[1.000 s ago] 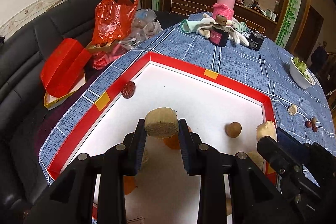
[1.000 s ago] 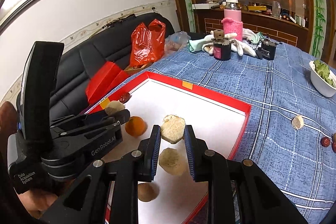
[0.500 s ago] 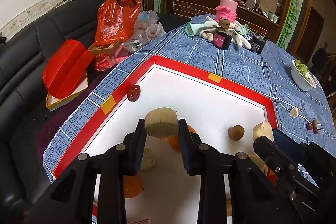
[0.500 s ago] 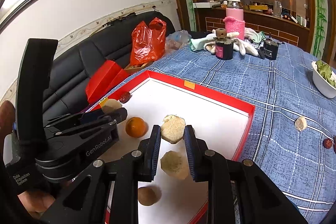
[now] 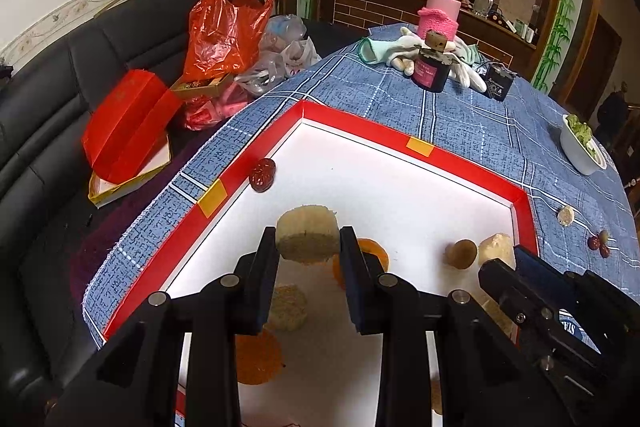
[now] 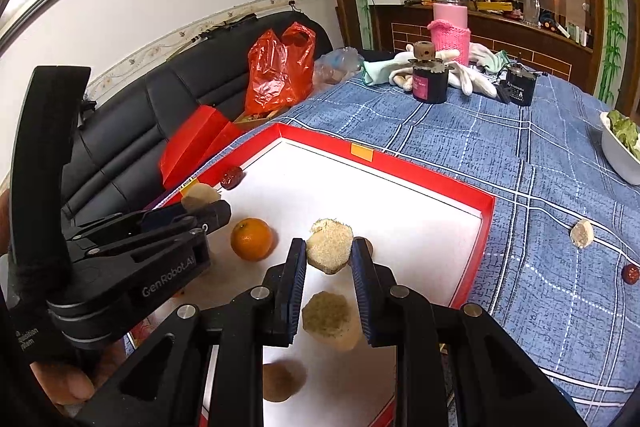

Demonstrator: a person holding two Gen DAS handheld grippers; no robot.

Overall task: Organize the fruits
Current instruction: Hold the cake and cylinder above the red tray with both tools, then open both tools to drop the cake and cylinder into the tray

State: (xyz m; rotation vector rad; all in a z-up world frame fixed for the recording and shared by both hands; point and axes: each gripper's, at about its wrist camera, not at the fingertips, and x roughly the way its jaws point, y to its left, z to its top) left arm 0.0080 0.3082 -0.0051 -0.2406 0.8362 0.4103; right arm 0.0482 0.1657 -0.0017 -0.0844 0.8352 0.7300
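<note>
Fruit pieces are pinched in both grippers above the red-rimmed white tray (image 5: 472,169): a pale round chunk (image 5: 307,235) is clamped between the jaws of the left gripper (image 5: 308,247), and a flatter tan chunk (image 6: 329,245) is clamped in the right gripper (image 6: 329,259). Each piece is held at the fingertips, tilted downward over the tray floor, where an orange (image 6: 252,239) and other chunks are already laid. A bare white patch is seen ahead of both; the left is nearer the tray's left rim.
</note>
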